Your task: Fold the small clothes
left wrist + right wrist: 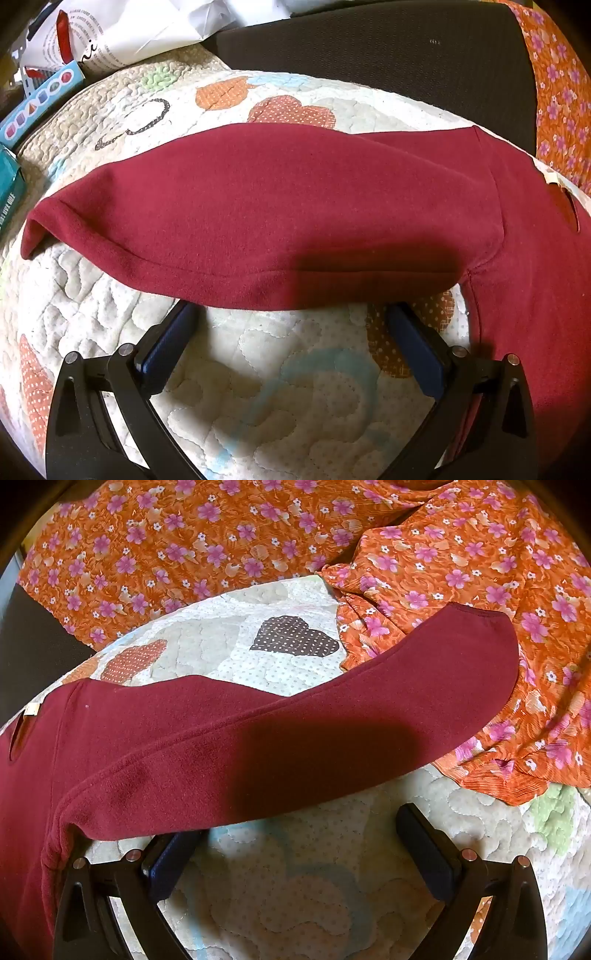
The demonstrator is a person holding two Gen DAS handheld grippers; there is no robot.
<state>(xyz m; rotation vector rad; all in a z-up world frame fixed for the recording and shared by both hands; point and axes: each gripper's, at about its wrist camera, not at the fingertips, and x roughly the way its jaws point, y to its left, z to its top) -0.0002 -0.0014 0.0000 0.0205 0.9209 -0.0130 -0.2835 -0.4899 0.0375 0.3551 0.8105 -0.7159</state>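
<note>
Maroon fleece top (pixel 280 206) spread on patchwork quilt (pixel 229 387), sleeves outstretched

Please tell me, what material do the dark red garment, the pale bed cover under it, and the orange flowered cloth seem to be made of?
Dark red garment: probably fleece or brushed knit; matte, slightly fuzzy surface, soft rounded hem.
Pale bed cover: likely padded quilted cotton; puffy stitched curves, dotted patches sewn on.
Orange flowered cloth: thin crinkled fabric, perhaps crepe; fine ribs and loose folds. The exact fibre cannot be told.
</note>
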